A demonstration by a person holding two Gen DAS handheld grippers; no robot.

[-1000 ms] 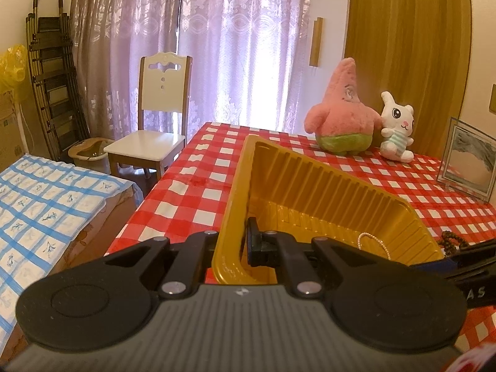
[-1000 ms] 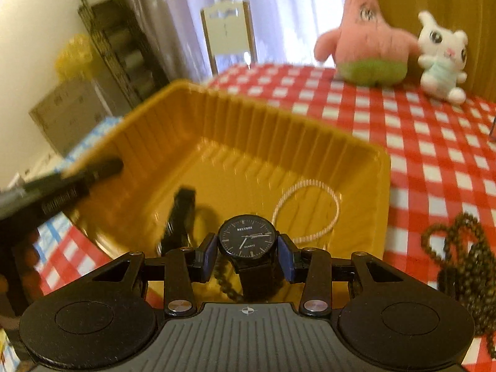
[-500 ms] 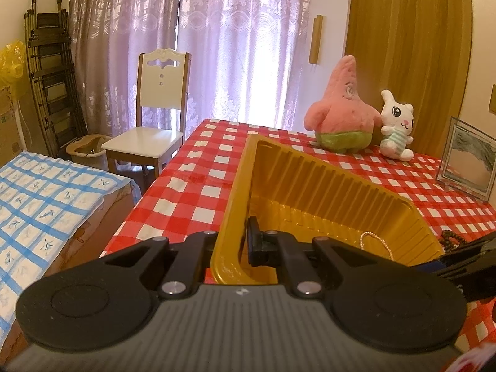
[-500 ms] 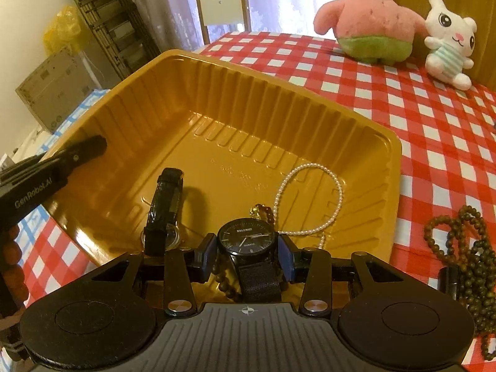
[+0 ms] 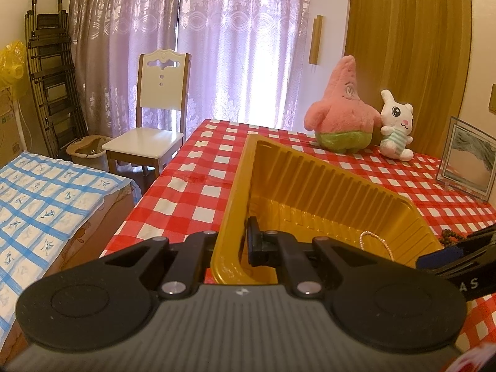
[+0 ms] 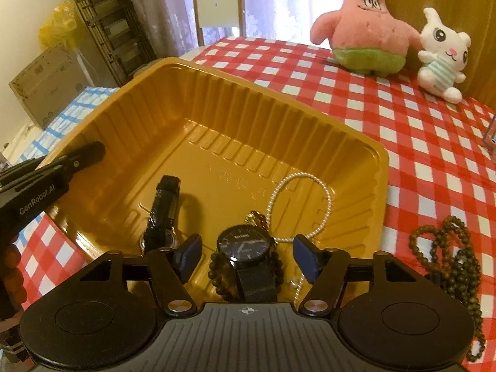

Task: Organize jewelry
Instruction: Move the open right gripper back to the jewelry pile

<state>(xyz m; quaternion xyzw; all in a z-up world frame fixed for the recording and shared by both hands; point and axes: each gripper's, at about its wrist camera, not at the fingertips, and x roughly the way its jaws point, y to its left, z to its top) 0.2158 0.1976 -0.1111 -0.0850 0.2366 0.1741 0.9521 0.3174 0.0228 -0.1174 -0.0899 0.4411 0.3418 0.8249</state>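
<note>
Two grippers at work on one gold tray (image 6: 365, 155). Nearest, right gripper (image 6: 246, 255): jaws opening, blue pads clear on both sides of the black-dial watch (image 6: 245, 246), so watch is let go and lies on the tray floor at the near wall, on top of a dark bead bracelet (image 6: 217, 274). Likely a drop-off, watch sorted into the tray. Beside it in the tray: a second watch with black strap (image 6: 162, 214) to the left, pearl strand (image 6: 302, 204) to the right. Left gripper (image 5: 240, 245) is clamped on the tray's near rim, one finger outside, one inside; looks meant to steady the light tray during drops. Outside the tray, on the checked tablecloth (image 6: 434, 142), brown bead necklace (image 6: 449, 254) waits, probably next. Far end: pink star plush (image 6: 365, 28) and white bunny plush (image 6: 443, 59), not part of the job.
</note>
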